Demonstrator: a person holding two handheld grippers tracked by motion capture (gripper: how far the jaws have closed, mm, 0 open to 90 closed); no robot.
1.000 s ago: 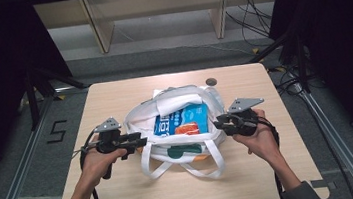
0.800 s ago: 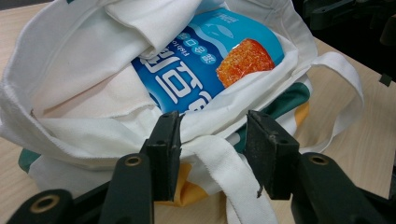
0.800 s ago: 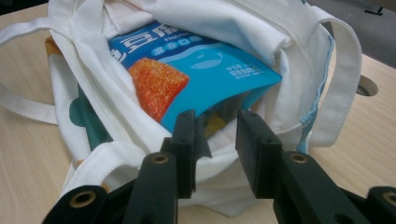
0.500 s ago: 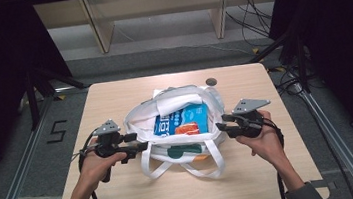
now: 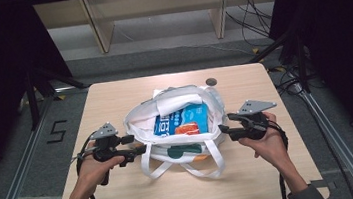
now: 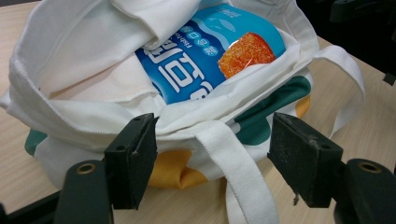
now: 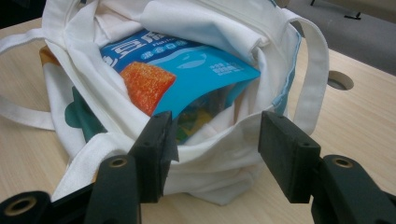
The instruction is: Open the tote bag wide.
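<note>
A white tote bag (image 5: 178, 129) lies at the centre of the wooden table (image 5: 254, 181), with a blue snack packet (image 5: 182, 121) inside its open mouth. The left gripper (image 5: 140, 149) sits just beside the bag's left rim, jaws spread and empty. The right gripper (image 5: 222, 130) sits just beside the right rim, jaws likewise spread and empty.

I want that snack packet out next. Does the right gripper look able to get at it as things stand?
Probably yes: the tote bag gapes open, the blue packet lies exposed, and the open right gripper sits at the rim.
</note>
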